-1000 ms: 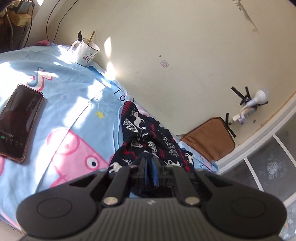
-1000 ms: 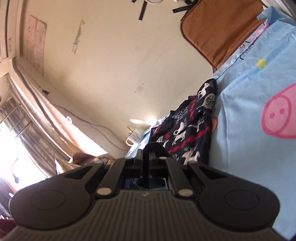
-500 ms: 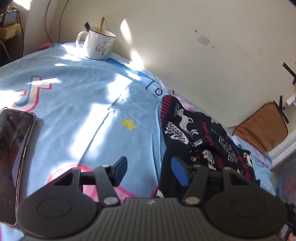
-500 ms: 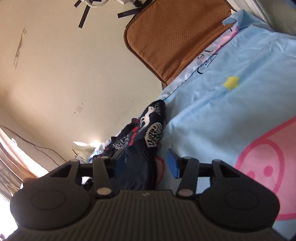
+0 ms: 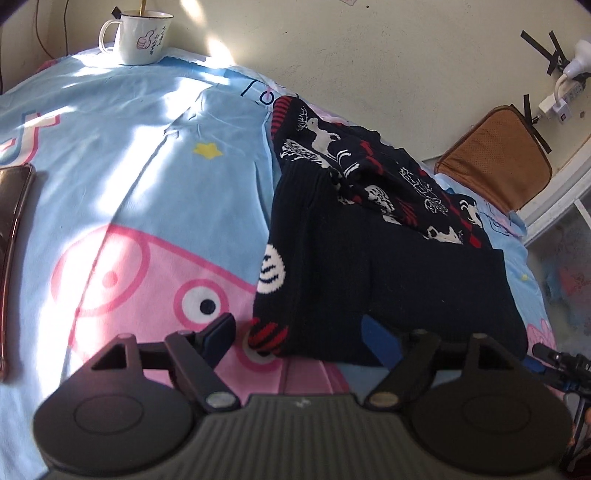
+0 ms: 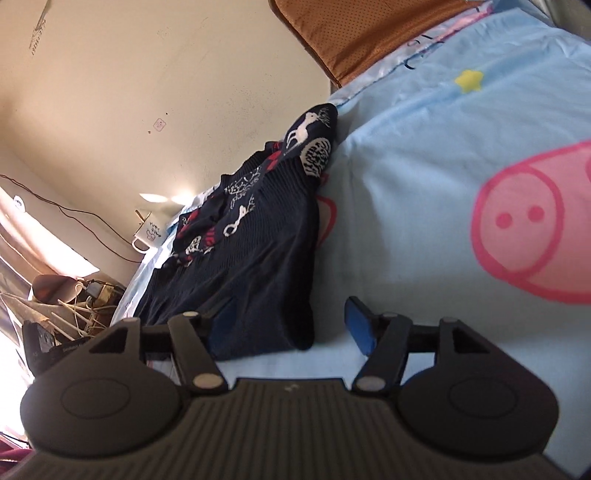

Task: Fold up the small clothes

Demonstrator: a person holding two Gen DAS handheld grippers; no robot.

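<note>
A small dark navy knit sweater (image 5: 369,258) with white reindeer and red patterns lies folded on the blue Peppa Pig sheet (image 5: 129,184), near the wall. My left gripper (image 5: 299,332) is open, its jaws spread at the sweater's near edge, holding nothing. In the right wrist view the same sweater (image 6: 255,251) lies just ahead. My right gripper (image 6: 291,321) is open, its left finger over the sweater's near corner, the right finger over bare sheet.
A white mug (image 5: 142,35) stands at the far edge by the wall. A phone (image 5: 13,251) lies at the left. A brown cushion (image 5: 498,155) leans on the wall at the right. Cables and clutter (image 6: 74,295) sit beyond the bed's end.
Both grippers were shut on the sweater one second ago. They have opened, let it go onto the sheet, and drawn back a little.
</note>
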